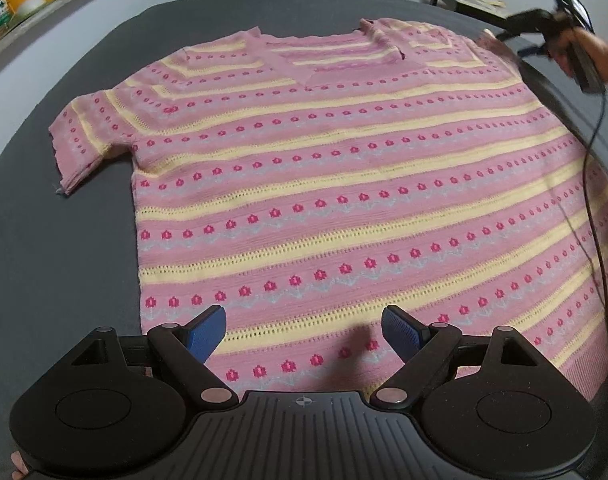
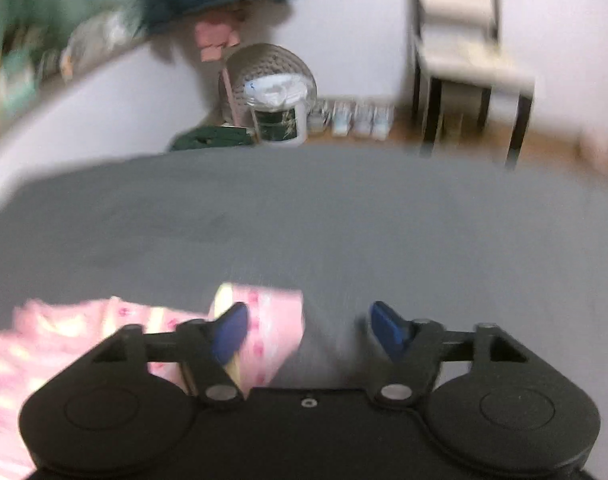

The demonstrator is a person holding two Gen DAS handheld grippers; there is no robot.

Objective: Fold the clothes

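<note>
Left wrist view: the soft, limp knit top [image 1: 324, 184] is best pinched at its hem, both the left tool [image 1: 304, 334] and the right tool [image 2: 307, 330] being held released.

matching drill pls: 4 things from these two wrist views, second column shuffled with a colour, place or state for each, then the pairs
1 sweater
2 left gripper
3 table
4 cable

A dark grey
B jaws open above the hem
C pink with yellow stripes, spread flat
D black, trailing across the sweater's edge

Pairs: 1-C, 2-B, 3-A, 4-D
</note>
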